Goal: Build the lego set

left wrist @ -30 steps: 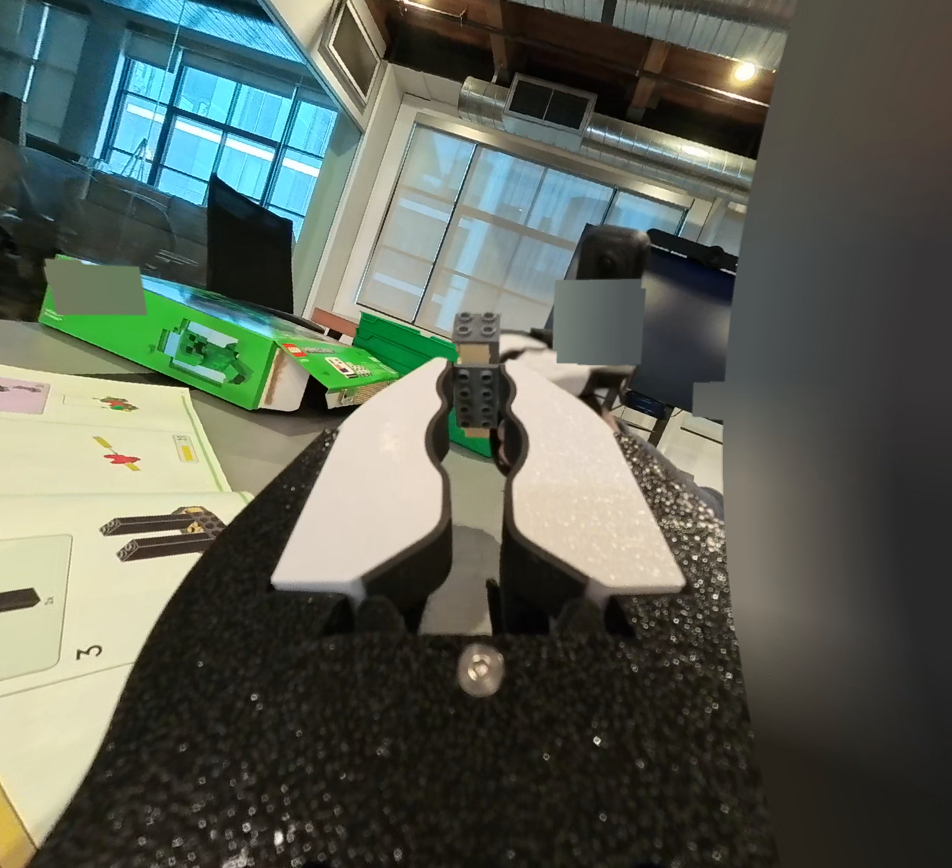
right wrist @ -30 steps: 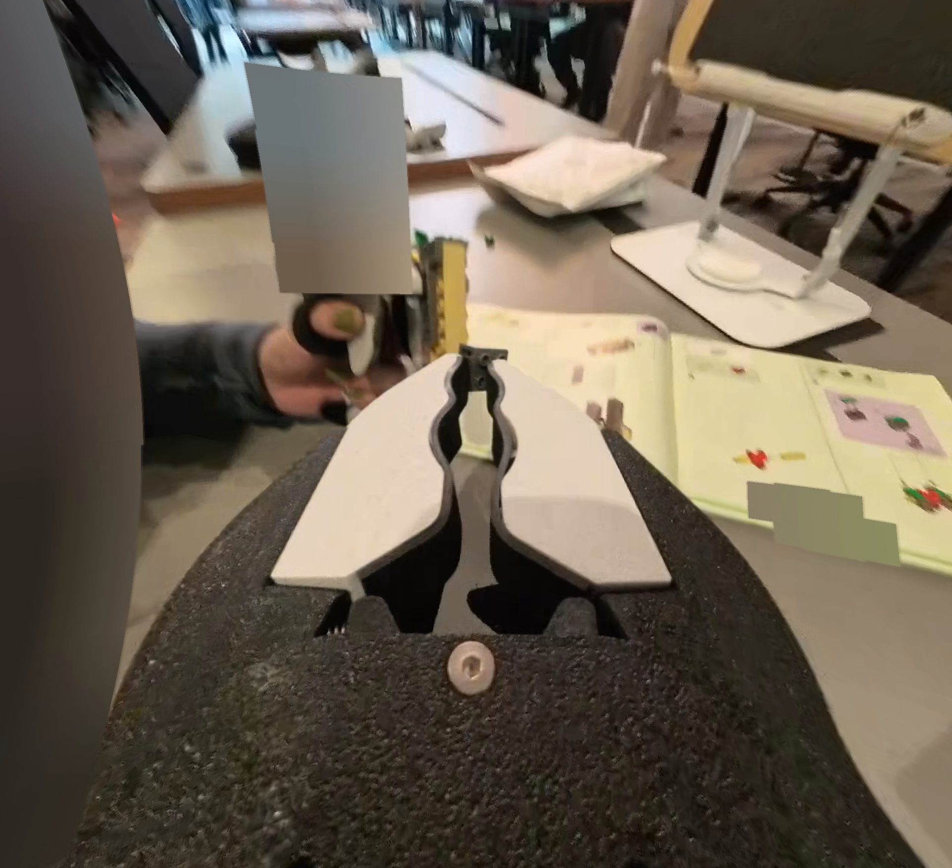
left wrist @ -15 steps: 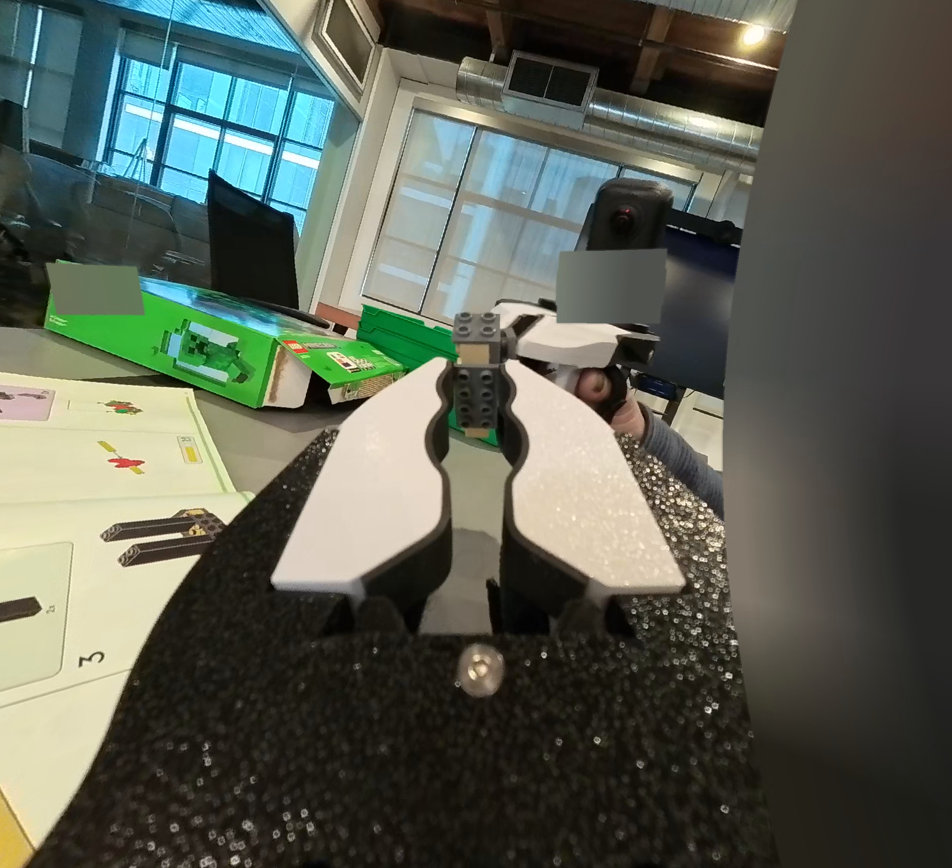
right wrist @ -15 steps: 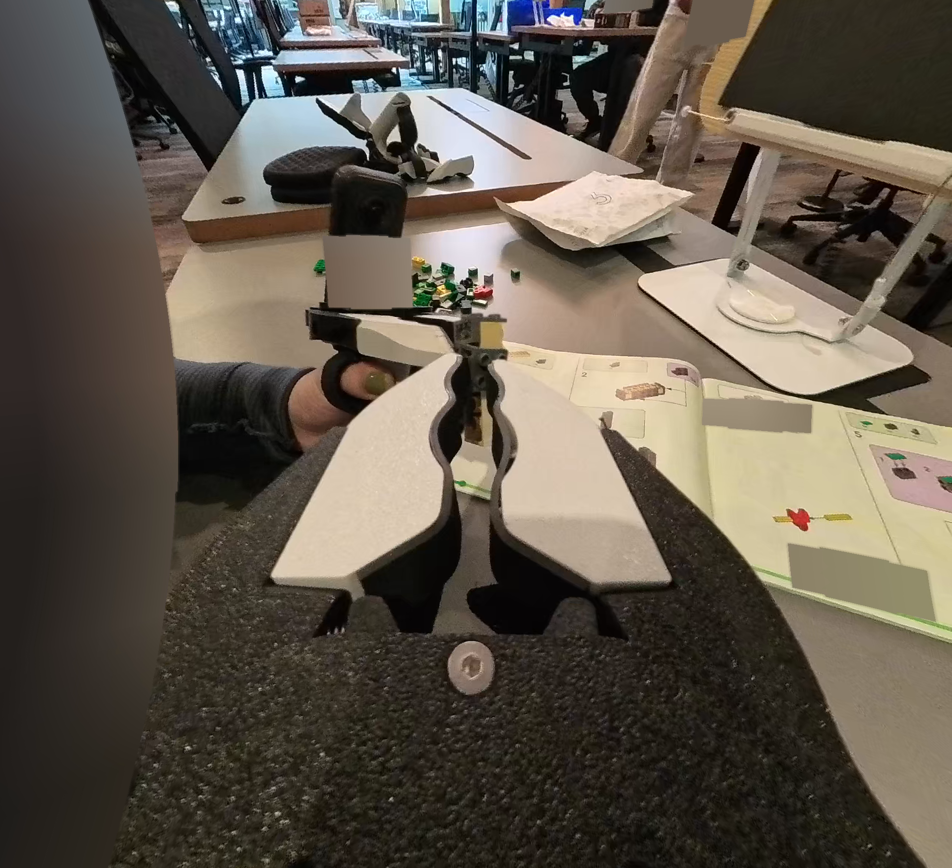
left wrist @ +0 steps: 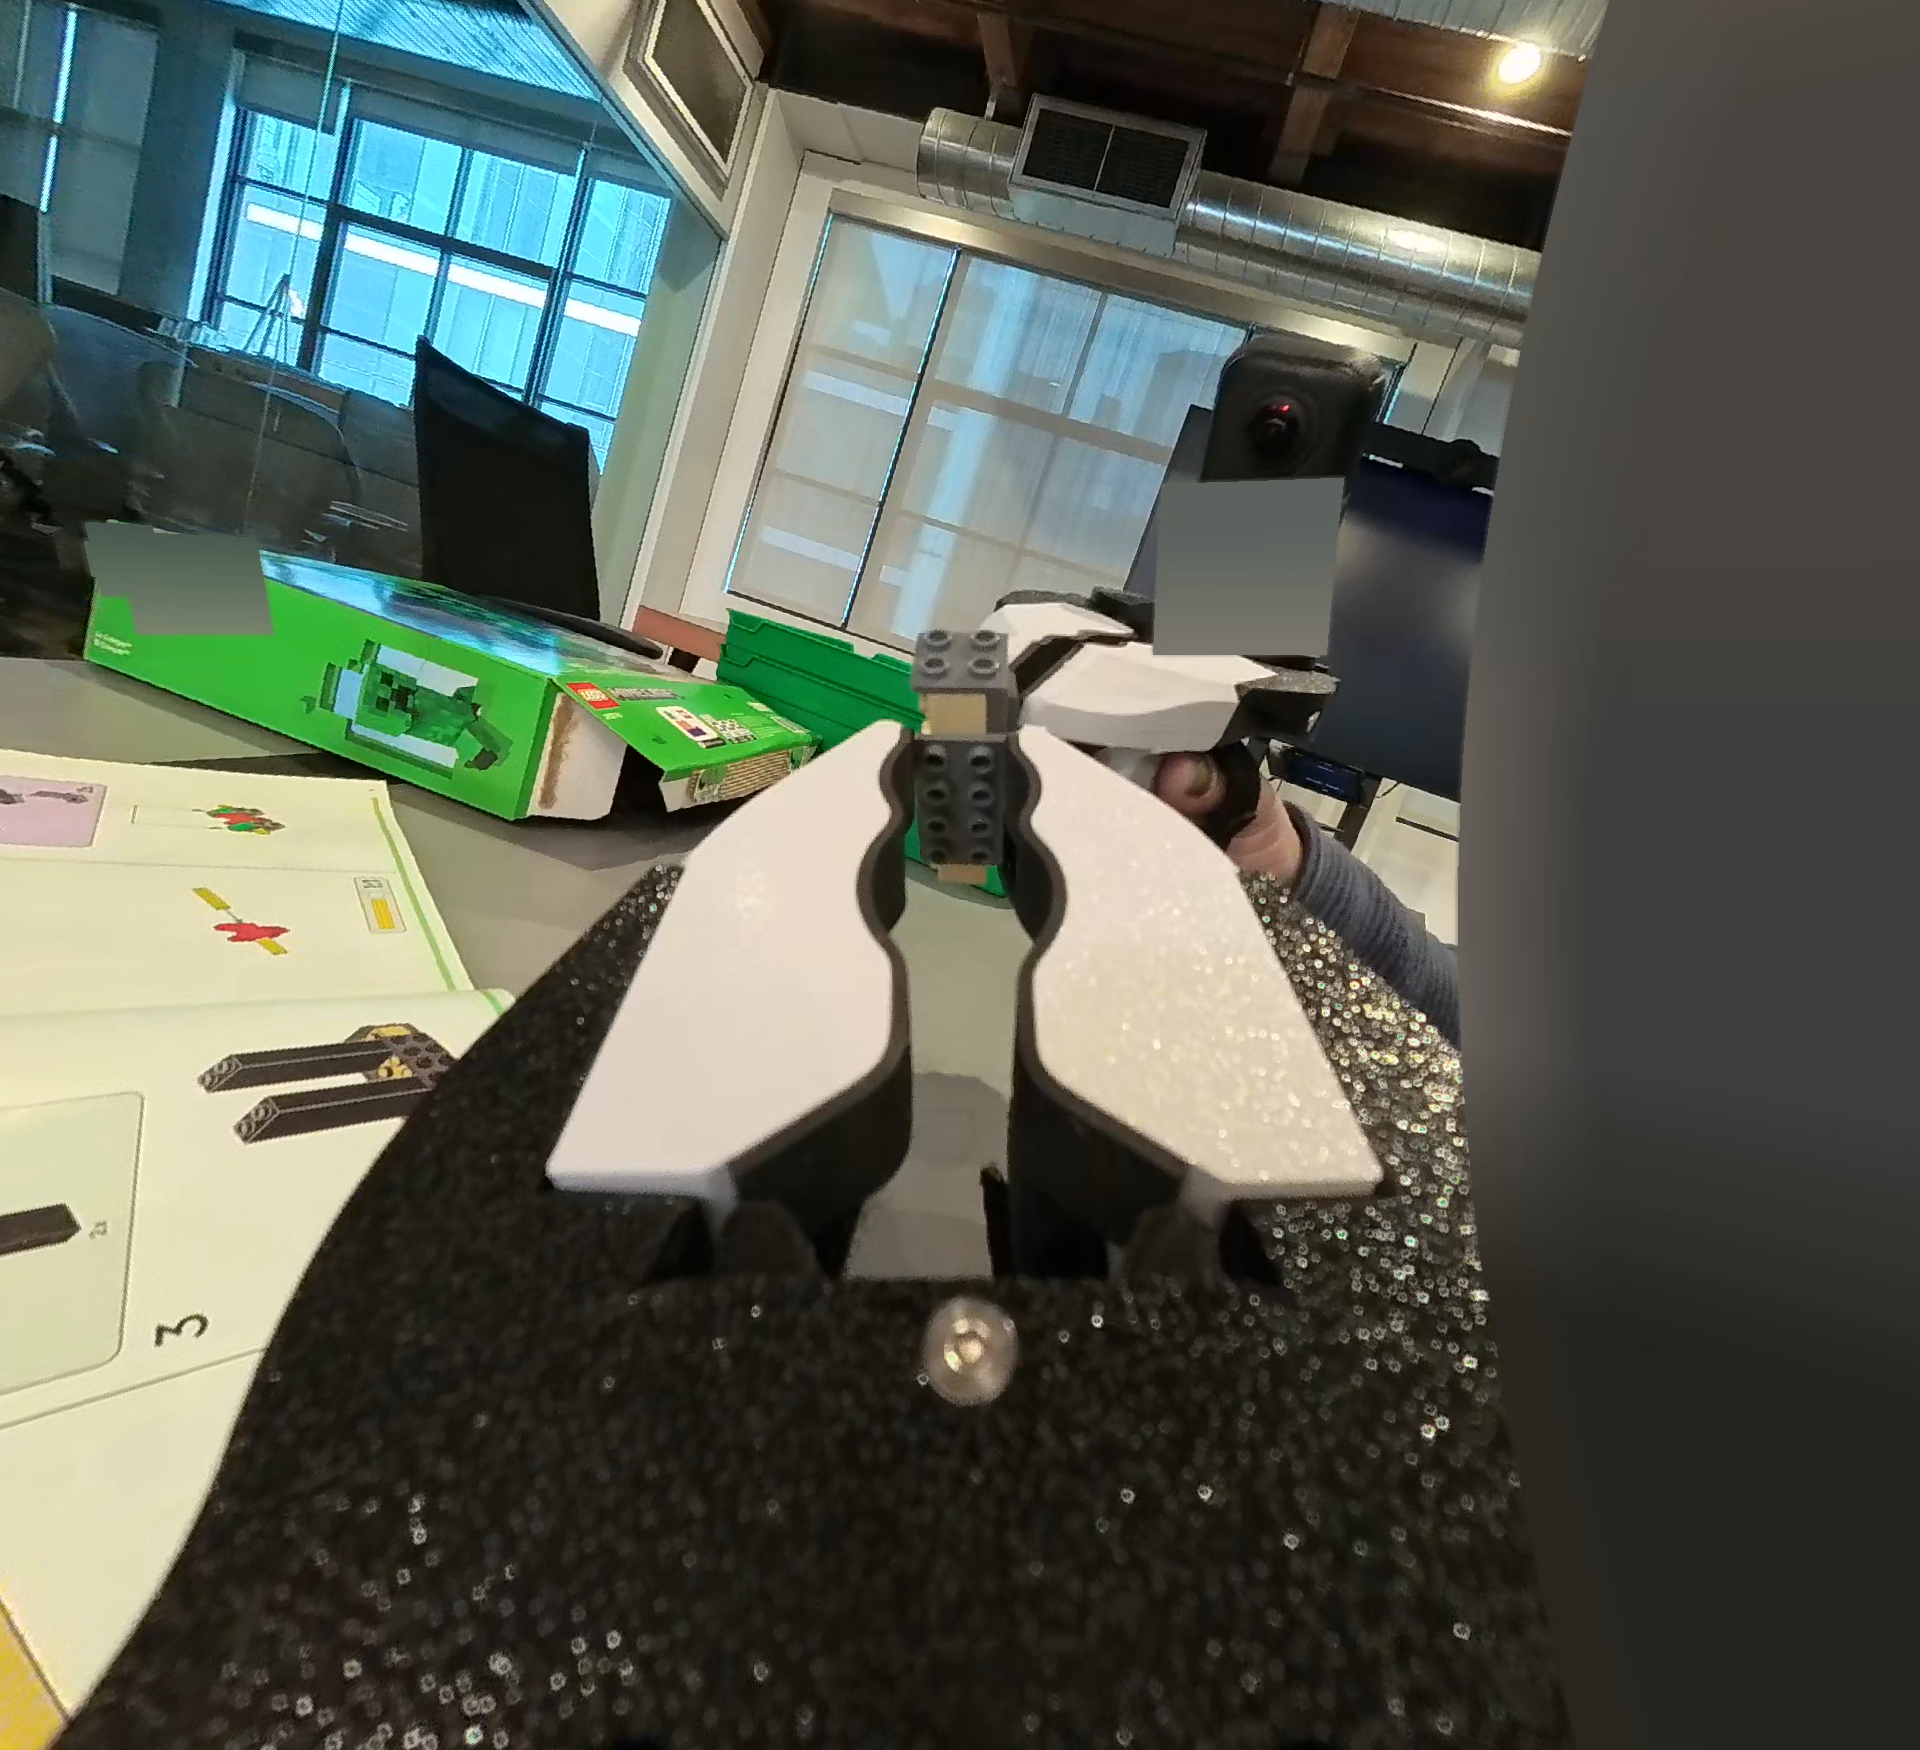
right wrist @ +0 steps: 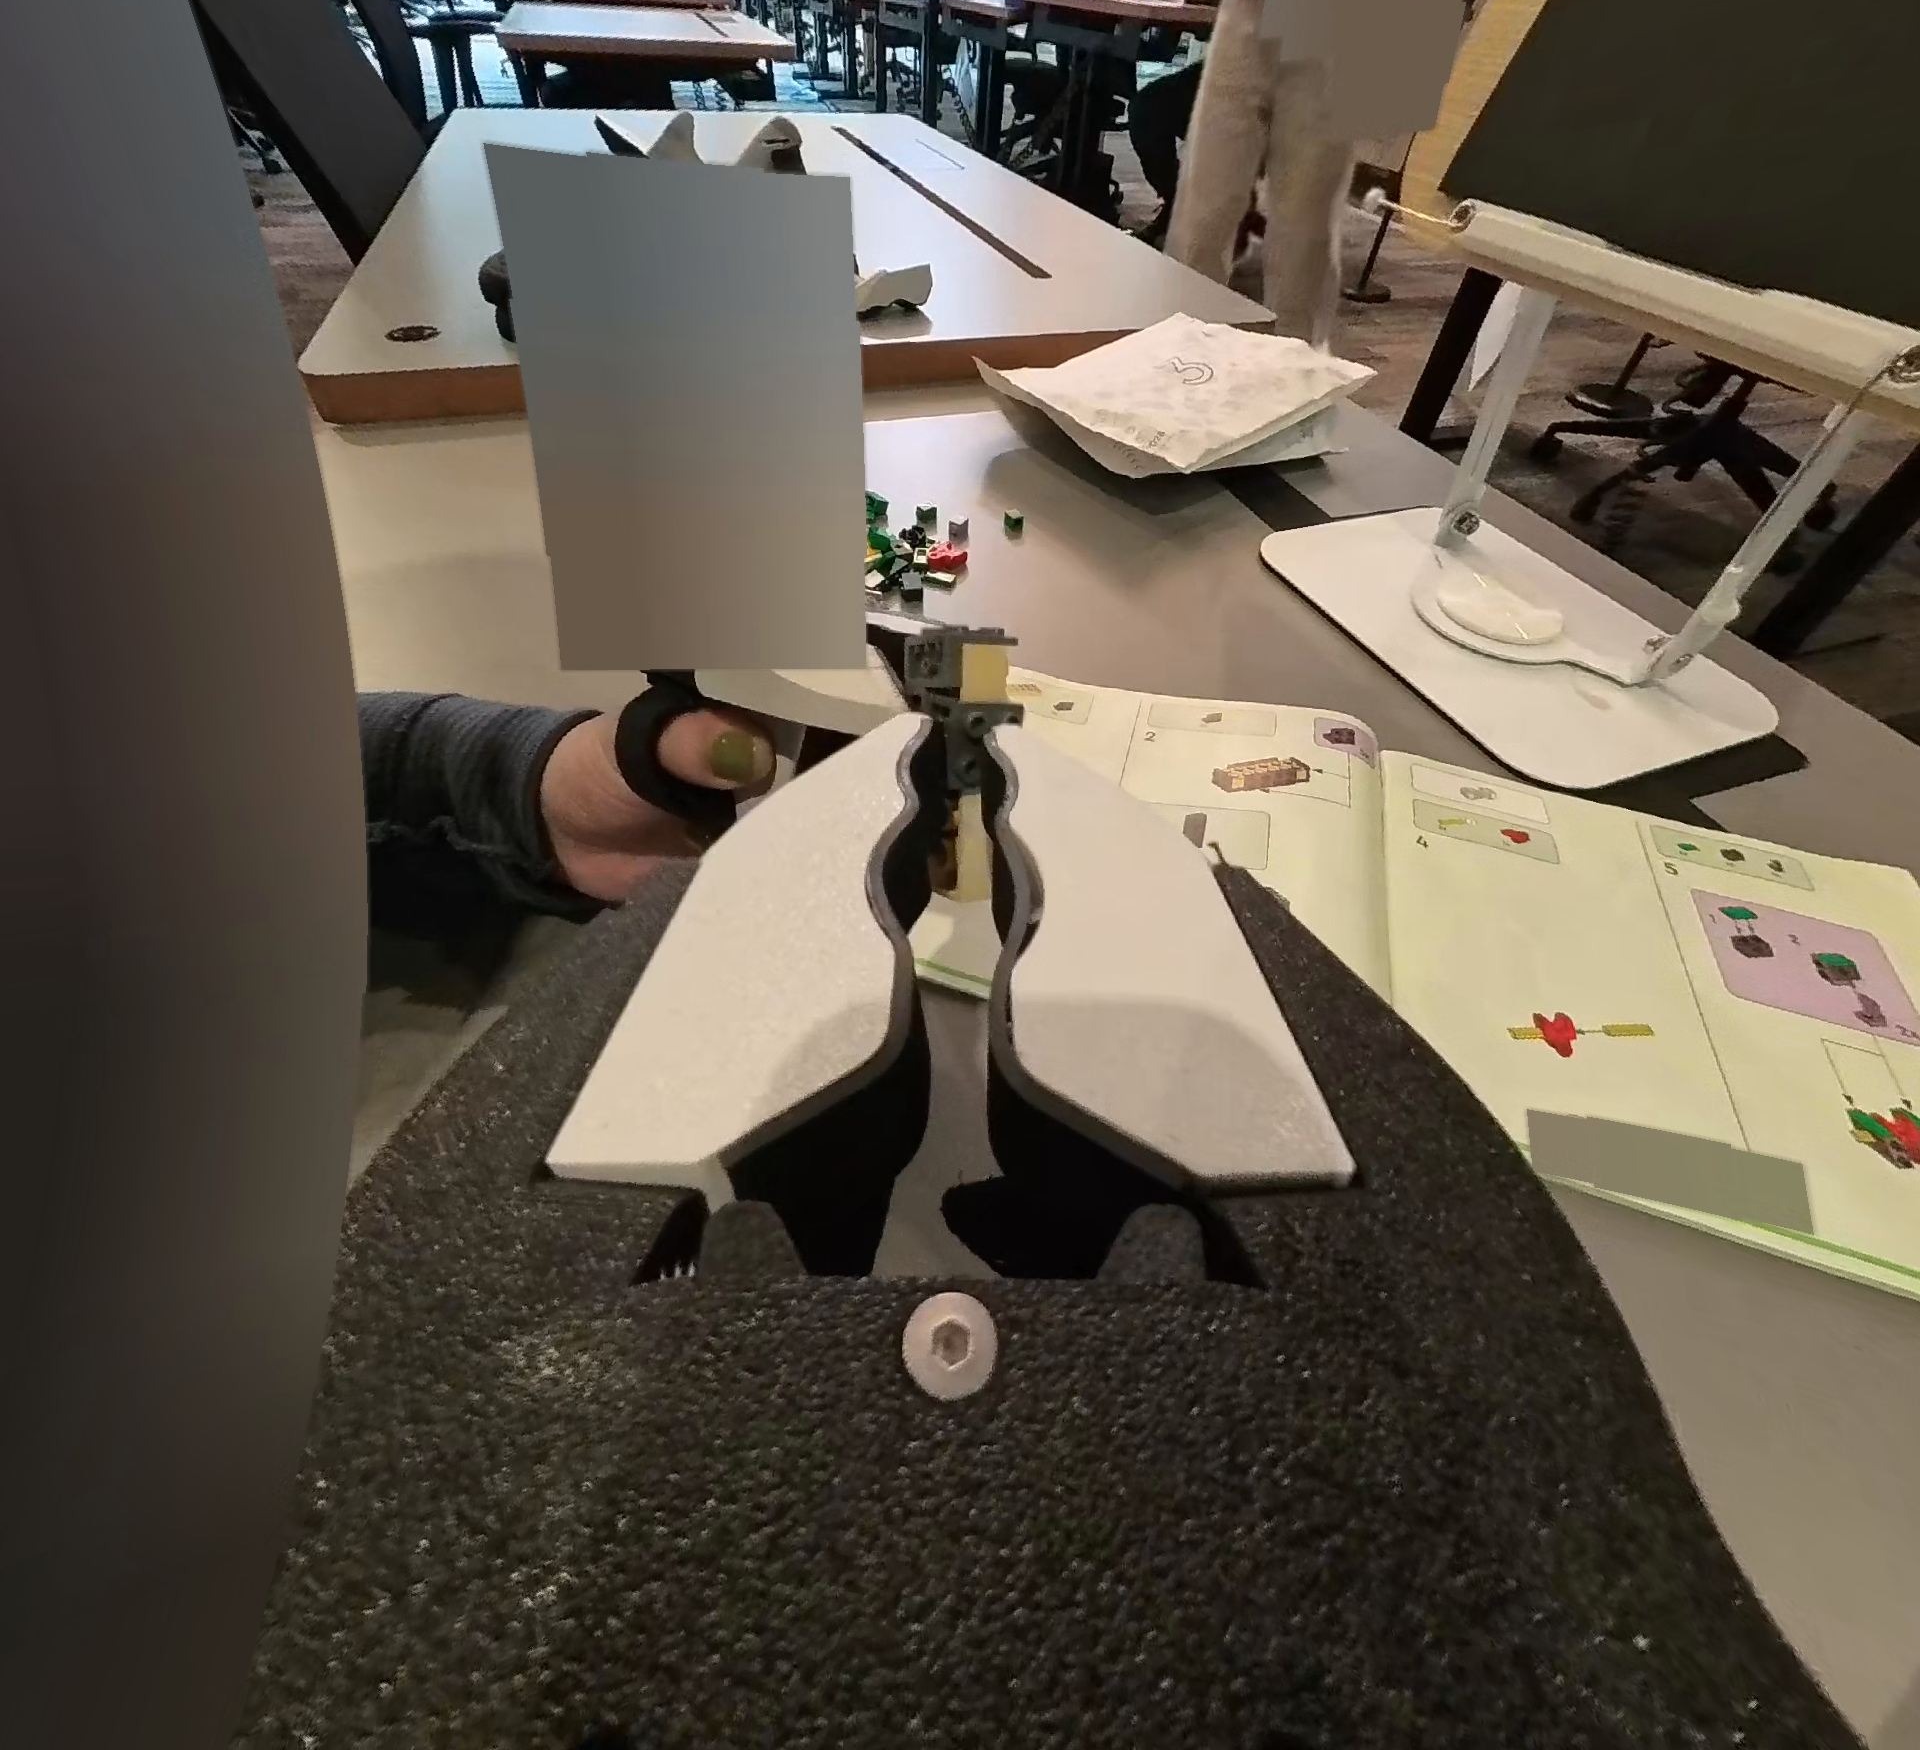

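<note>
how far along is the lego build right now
Early. Done: a small grey-and-tan assembly is stacked, shut in the left gripper. In hand: the right gripper brings a small dark grey piece up against it. Left: a pile of loose bricks on the table, and the instruction booklet lies open at early steps.

Hand-held gripper: matt white plastic fingers, rough black glittery body. Booklet: smooth paper. Box: glossy green card. Desk: matt grey.
</note>
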Tool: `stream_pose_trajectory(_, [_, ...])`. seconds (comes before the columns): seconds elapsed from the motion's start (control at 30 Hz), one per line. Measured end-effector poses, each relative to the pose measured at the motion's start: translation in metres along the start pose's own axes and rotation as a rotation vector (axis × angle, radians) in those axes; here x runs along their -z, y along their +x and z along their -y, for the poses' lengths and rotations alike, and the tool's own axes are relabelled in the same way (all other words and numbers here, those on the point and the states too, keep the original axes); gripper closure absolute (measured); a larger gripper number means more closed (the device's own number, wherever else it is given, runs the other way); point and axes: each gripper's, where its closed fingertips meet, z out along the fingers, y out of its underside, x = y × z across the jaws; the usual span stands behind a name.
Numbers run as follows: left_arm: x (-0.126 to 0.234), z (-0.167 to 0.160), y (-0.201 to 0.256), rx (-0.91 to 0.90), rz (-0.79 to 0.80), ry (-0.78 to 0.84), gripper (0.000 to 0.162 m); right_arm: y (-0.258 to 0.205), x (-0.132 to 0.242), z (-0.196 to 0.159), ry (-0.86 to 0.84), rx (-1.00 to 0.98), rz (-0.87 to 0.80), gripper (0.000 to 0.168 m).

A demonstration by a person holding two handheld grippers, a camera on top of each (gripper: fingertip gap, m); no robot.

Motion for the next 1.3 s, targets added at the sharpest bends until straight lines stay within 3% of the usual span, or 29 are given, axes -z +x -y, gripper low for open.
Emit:
stream_pose_trajectory(0.53, [0.0,0.001,0.003,0.004,-0.023,0.011,0.146,-0.003,-0.001,0.004,-0.002,0.056,-0.002,0.162])
stream_pose_trajectory(0.77, [0.0,0.003,0.007,0.007,-0.052,0.019,0.146,-0.002,-0.001,0.005,0.017,0.041,-0.005,0.151])
stream_pose_trajectory(1.3, [-0.002,0.001,0.019,0.02,-0.14,0.006,0.146,-0.015,0.005,0.007,0.065,-0.102,0.192,0.153])
